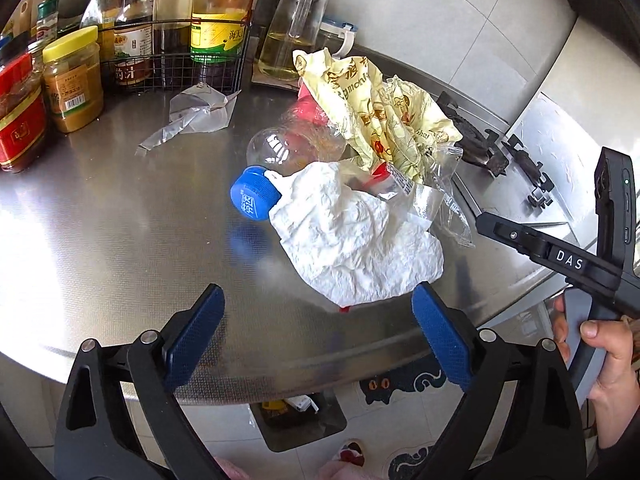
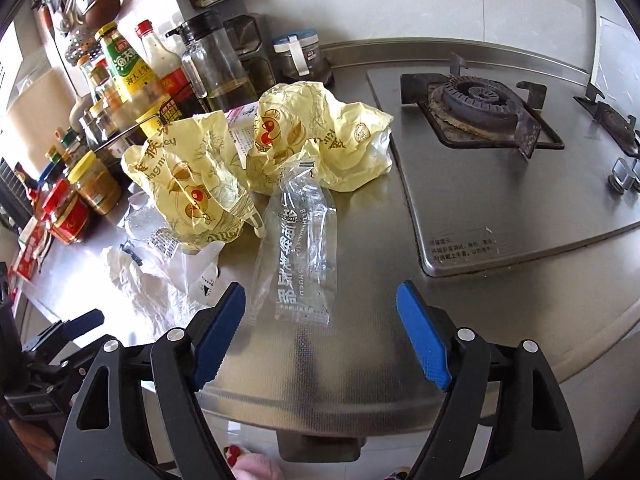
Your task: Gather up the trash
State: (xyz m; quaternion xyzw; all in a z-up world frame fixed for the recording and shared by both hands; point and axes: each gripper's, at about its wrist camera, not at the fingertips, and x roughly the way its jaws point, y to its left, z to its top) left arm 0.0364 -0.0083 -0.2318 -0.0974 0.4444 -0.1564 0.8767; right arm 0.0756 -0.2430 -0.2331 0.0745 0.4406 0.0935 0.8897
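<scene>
From the left wrist view, jars (image 1: 74,80) and sauce bottles (image 1: 218,12) crowd the far left of the steel desk (image 1: 100,240), some inside a wire rack (image 1: 168,60). Just in front of the rack lies a scrap of clear film (image 1: 192,114), apart from the main heap. Further right, mid-desk, the trash sits in one pile: a clear plastic bottle (image 1: 280,146) on its side with its blue cap (image 1: 254,194) pointing left, a crumpled white tissue (image 1: 352,240) lying against the cap and over the bottle's neck, and a crumpled yellow wrapper (image 1: 380,120) resting on top behind. The left claw (image 1: 320,316) hangs above the near edge of the desk, its blue pads (image 1: 196,336) spread wide with nothing between them; the tissue's near edge lies just beyond the right pad. At the far right a hand (image 1: 600,356) grips the handle of the other tool.

From the right wrist view, the same jars and bottles line the left side. The yellow wrapper (image 2: 256,152) rises in two crumpled lobes mid-desk, with a long clear printed sleeve (image 2: 300,252) lying in front of it, its near end just beyond the left pad. The right claw (image 2: 320,316) stands open and empty above the desk edge. To the right sits a gas burner (image 2: 476,108), set into the stove plate (image 2: 520,208).
</scene>
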